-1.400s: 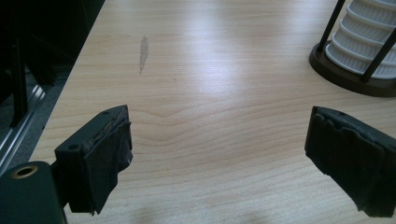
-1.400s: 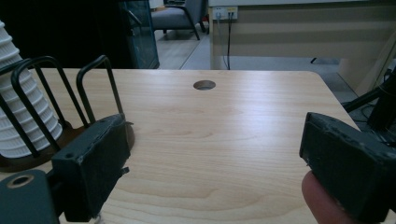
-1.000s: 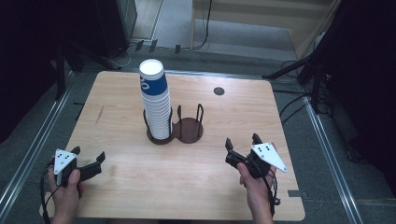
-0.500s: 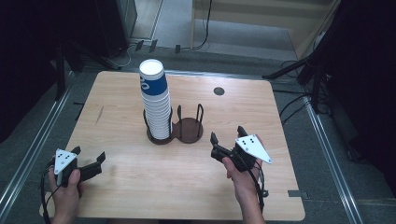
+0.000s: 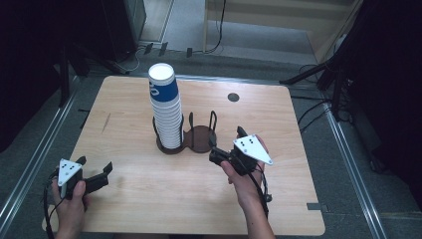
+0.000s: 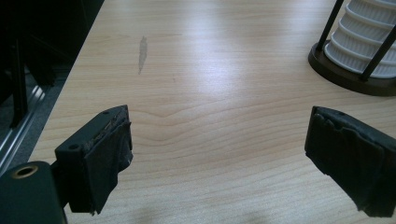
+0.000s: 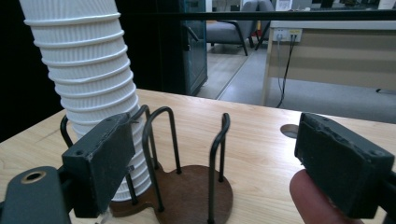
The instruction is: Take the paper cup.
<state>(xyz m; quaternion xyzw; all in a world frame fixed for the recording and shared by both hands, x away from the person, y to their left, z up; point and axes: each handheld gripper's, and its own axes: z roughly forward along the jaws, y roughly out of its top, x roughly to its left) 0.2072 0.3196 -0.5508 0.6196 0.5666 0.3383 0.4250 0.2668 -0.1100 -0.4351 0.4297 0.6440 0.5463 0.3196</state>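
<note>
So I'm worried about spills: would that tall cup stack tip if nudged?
Probably. The cup stack rises far above the holder wires and already leans. The ribbed paper cups look light, likely crushing under a hard squeeze.

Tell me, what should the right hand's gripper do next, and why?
Probably ease forward toward the cup stack. The right gripper faces the holder, its fingers have just been closing with nothing between them, and the stack stands close ahead.
</note>
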